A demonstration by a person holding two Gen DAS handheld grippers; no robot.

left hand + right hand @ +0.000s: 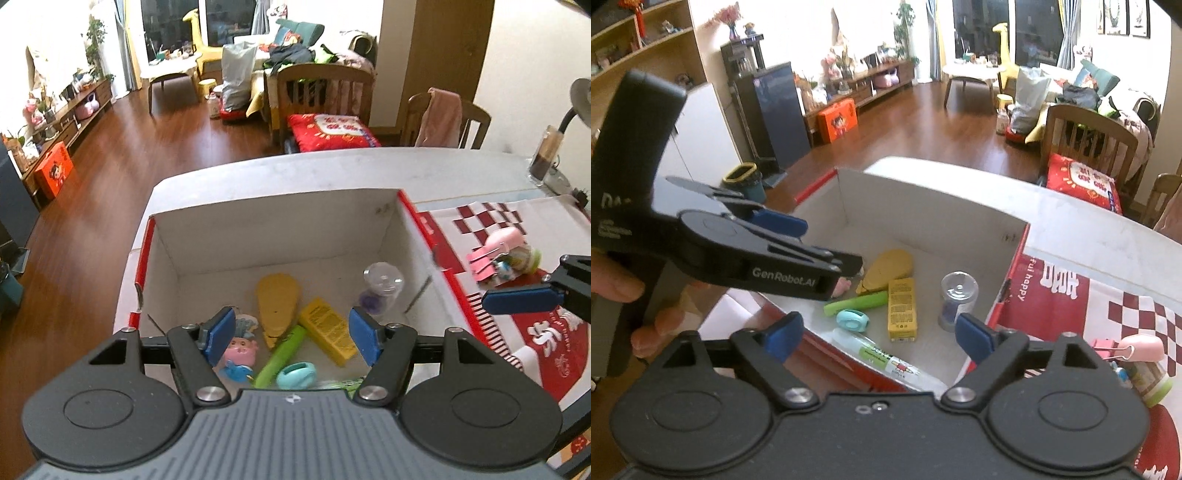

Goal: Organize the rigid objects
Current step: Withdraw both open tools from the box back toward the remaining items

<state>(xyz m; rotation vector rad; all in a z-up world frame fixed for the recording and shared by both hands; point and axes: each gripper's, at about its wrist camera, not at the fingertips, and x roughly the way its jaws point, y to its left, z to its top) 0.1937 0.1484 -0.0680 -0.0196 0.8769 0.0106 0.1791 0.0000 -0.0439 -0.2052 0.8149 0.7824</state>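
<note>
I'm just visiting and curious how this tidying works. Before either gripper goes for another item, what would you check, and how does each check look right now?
1. Left gripper empty: ok, its jaws stand open with nothing between them.
2. Right gripper empty: ok, jaws wide, nothing held.
3. Items already in the box lie settled: ok; the yellow carton, green marker and clear vial rest on its floor.
4. Items left outside: not ok; a pink clip and small bottle lie on the red cloth.
5. Room left in the box: ok, bare floor shows at the back.
6. Whether the clip and bottle are tangled: cannot tell.
</note>
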